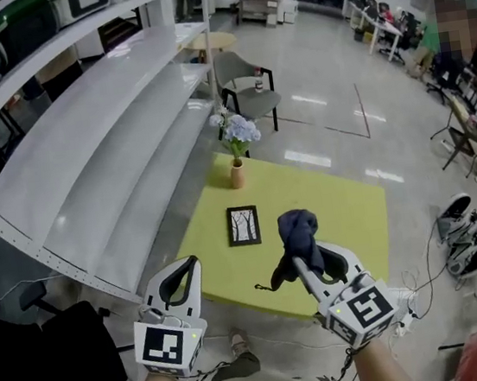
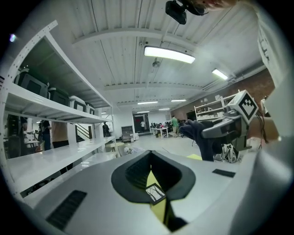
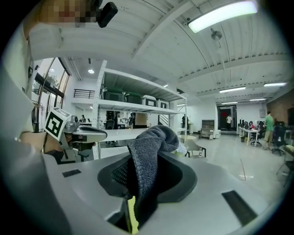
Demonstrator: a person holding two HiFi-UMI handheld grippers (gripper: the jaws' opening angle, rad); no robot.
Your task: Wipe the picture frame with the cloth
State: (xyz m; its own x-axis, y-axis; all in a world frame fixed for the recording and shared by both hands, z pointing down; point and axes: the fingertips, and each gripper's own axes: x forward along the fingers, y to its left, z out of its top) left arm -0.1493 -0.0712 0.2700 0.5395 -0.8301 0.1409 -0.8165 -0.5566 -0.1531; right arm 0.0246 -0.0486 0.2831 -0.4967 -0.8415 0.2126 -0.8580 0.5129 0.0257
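My left tool (image 1: pixel 189 268) hovers at lower left, tips pressed together on nothing. My right tool (image 1: pixel 299 264), at lower centre, pinches the dark cloth (image 1: pixel 299 229), which bunches up above its tips. Both hang over the near edge of the yellow-green bench (image 1: pixel 345 206). The frame (image 1: pixel 243 225) lies flat mid-bench, just left of the cloth. White shelves (image 1: pixel 103 151) fill the upper left. A vase (image 1: pixel 236 175) at the bench's far corner holds blue flowers (image 1: pixel 239 129).
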